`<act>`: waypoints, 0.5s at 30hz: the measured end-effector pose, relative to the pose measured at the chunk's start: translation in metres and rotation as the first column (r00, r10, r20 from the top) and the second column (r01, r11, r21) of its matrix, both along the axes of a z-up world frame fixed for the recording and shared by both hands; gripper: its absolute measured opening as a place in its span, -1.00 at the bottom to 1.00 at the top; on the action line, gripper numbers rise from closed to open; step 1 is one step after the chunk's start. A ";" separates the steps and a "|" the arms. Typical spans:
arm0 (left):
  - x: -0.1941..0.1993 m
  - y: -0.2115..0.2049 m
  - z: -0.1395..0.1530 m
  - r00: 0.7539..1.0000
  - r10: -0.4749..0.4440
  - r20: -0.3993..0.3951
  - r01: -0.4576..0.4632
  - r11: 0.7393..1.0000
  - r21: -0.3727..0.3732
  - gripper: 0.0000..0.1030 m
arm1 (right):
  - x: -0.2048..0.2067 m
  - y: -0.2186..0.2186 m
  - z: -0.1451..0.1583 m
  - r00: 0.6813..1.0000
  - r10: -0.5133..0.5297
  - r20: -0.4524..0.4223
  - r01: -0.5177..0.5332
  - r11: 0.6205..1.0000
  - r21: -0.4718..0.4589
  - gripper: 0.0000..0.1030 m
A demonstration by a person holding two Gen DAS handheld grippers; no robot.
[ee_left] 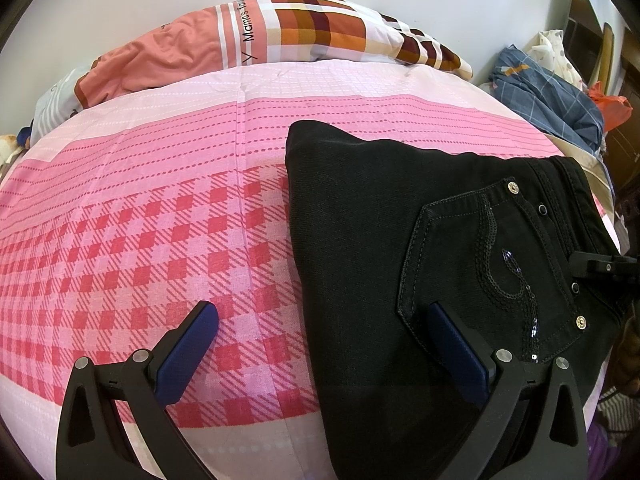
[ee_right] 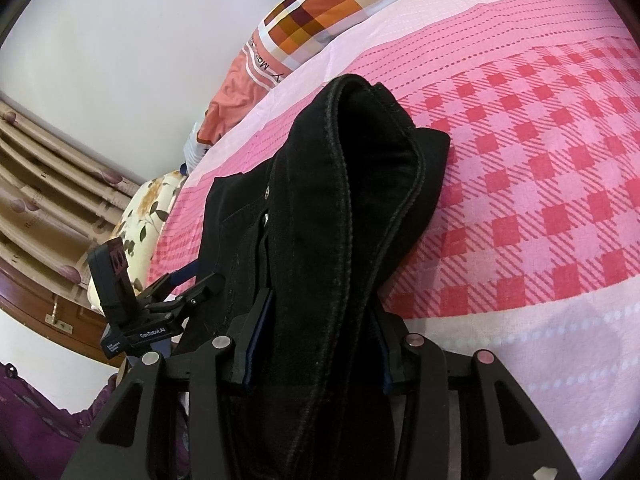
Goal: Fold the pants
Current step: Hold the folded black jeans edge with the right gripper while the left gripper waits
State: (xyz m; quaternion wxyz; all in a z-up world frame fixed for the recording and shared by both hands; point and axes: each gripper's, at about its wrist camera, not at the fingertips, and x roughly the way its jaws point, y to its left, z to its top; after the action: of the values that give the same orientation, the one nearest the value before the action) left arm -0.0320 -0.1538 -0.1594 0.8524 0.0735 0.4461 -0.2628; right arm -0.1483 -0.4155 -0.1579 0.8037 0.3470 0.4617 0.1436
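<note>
Black tool [ee_left: 320,332], blue pads [ee_left: 188,356]

The right gripper [ee_right: 316,340] clamps a thick fold of black pants [ee_right: 360,184], which rises from its fingers [ee_right: 256,336] toward twelve o'clock. The pink checked bed [ee_right: 540,140] spreads toward three o'clock. The left gripper [ee_right: 188,280] sits at nine o'clock beside the pants.
</note>
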 end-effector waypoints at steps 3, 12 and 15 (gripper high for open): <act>0.000 0.000 0.000 1.000 0.000 0.000 0.000 1.000 0.000 1.00 | 0.002 -0.001 0.000 1.000 -0.003 -0.002 0.003 1.000 0.007 -0.23; -0.003 -0.003 0.001 1.000 -0.015 0.028 0.014 1.000 0.022 1.00 | -0.001 -0.002 -0.001 1.000 -0.010 -0.008 0.010 1.000 0.020 -0.23; -0.004 -0.008 0.002 0.997 -0.050 0.063 0.046 0.997 0.055 1.00 | -0.005 -0.010 -0.002 1.000 -0.011 -0.010 0.012 1.000 0.027 -0.23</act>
State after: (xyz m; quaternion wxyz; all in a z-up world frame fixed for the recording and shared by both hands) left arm -0.0363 -0.1615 -0.1578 0.8574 0.1155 0.4235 -0.2686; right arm -0.1535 -0.4258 -0.1603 0.7973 0.3612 0.4617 0.1436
